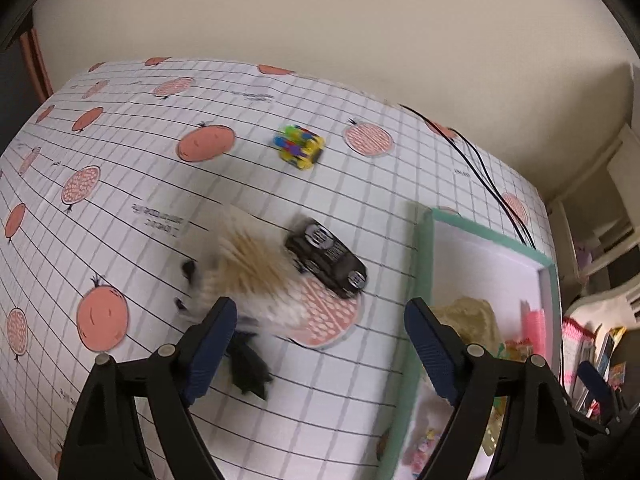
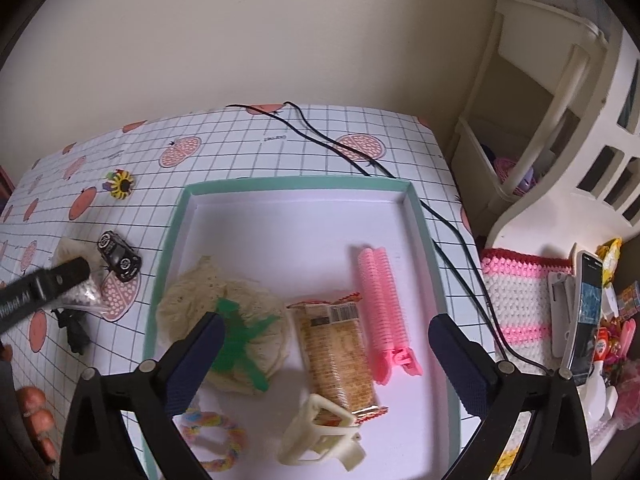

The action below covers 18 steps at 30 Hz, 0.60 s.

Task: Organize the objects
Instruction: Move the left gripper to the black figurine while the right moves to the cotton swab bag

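My left gripper (image 1: 320, 312) is open low over the fruit-print tablecloth (image 1: 120, 208). A blurred clear bag of pale sticks (image 1: 248, 272) lies just beyond its left finger, touching a black toy car (image 1: 326, 258). A small black item (image 1: 248, 364) lies under that finger. Farther back sits a yellow multicoloured toy (image 1: 299, 147). My right gripper (image 2: 326, 326) hangs open above the teal-rimmed white tray (image 2: 304, 184). The tray holds a cream doily with a green star (image 2: 240, 336), a snack packet (image 2: 336, 352), a pink hair roller clip (image 2: 380, 304), a cream claw clip (image 2: 320, 436) and a pastel braided ring (image 2: 212, 436).
Two black cables (image 2: 360, 152) run across the table past the tray's far right corner. A white shelf unit (image 2: 560, 120) stands off the table's right edge. A pink-and-white crochet cloth (image 2: 516, 292) and a phone (image 2: 588, 308) lie by it, among small clutter.
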Each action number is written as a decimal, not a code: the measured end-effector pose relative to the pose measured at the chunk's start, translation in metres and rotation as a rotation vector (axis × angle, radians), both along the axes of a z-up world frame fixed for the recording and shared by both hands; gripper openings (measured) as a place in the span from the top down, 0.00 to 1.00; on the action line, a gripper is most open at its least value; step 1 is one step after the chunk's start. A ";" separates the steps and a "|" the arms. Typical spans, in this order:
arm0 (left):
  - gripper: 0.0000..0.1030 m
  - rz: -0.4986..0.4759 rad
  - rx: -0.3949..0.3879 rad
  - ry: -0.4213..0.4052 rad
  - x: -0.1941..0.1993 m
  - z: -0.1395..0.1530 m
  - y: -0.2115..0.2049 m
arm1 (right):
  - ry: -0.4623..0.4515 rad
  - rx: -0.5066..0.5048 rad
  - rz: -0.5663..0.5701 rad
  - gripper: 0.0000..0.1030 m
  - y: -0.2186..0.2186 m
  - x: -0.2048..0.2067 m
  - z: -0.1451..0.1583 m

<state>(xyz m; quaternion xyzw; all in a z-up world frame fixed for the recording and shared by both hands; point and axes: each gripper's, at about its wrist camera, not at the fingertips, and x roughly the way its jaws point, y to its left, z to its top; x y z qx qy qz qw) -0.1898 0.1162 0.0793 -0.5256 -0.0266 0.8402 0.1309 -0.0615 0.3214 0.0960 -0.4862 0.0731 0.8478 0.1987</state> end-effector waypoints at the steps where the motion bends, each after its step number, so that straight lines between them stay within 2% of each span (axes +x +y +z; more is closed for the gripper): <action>1: 0.16 0.005 0.002 0.003 -0.002 0.000 -0.005 | 0.002 0.000 0.003 0.00 -0.002 -0.001 0.000; 4: 0.16 0.053 0.014 -0.005 -0.015 -0.001 -0.029 | 0.004 -0.011 0.011 0.00 -0.009 -0.007 -0.001; 7: 0.16 0.102 0.063 -0.046 -0.030 -0.006 -0.051 | 0.022 -0.043 0.008 0.00 -0.014 -0.015 -0.002; 9: 0.16 0.122 0.095 -0.065 -0.040 -0.007 -0.063 | 0.045 -0.097 0.004 0.00 -0.017 -0.023 -0.004; 12: 0.16 0.158 0.095 -0.051 -0.051 -0.004 -0.078 | 0.064 -0.175 0.007 0.00 -0.021 -0.037 -0.009; 16: 0.16 0.183 0.103 -0.068 -0.058 -0.001 -0.092 | 0.046 -0.157 0.031 0.00 -0.035 -0.047 -0.006; 18: 0.16 0.190 0.110 -0.069 -0.057 0.002 -0.097 | 0.066 -0.149 0.044 0.00 -0.044 -0.050 0.003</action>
